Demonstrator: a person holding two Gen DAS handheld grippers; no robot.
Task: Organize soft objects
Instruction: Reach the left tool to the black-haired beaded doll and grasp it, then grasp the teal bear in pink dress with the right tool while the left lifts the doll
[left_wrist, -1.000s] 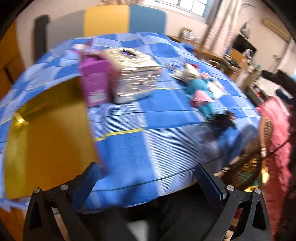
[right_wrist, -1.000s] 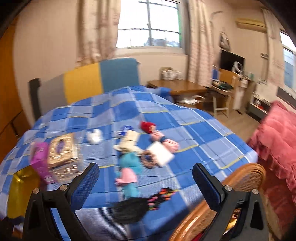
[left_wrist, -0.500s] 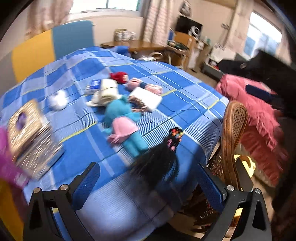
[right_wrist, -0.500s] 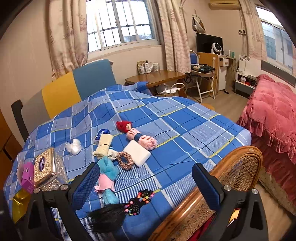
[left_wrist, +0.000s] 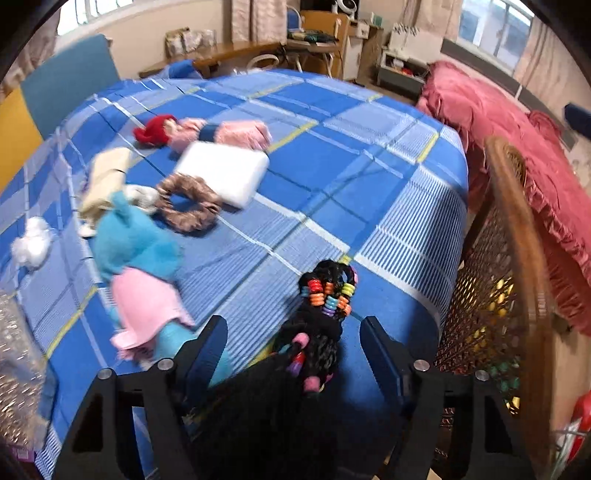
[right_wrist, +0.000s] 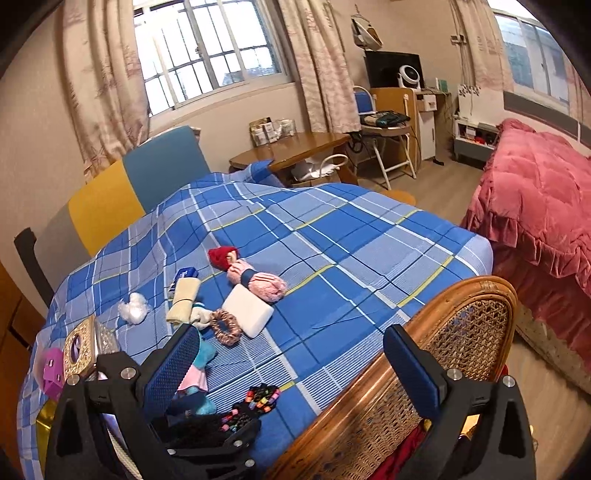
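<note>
A black hairpiece with coloured beads (left_wrist: 327, 295) lies near the front edge of the blue checked tablecloth (left_wrist: 332, 166). My left gripper (left_wrist: 293, 326) straddles it. The jaws are closing and the pads stand clear of it on both sides. Behind it lie a blue plush doll in a pink skirt (left_wrist: 136, 254), a brown scrunchie (left_wrist: 188, 208), a white foam block (left_wrist: 225, 171), a pink knitted piece (left_wrist: 240, 133), a red cap (left_wrist: 155, 127), a cream rolled cloth (left_wrist: 105, 177) and a white fluff ball (left_wrist: 31, 243). My right gripper (right_wrist: 291, 363) hangs open and empty above the table's edge.
A wicker chair back (right_wrist: 461, 332) stands against the table's front right corner. A gold tissue box (right_wrist: 79, 345) and a pink house-shaped box (right_wrist: 51, 369) sit at the table's left end. A red quilted bed (right_wrist: 535, 206) is at the right, and a wooden desk (right_wrist: 295, 147) behind.
The left view swung from the tissue box end across to the black hairpiece, came down close over it, and its jaws narrowed. The right gripper rolled level and drew back a little.
</note>
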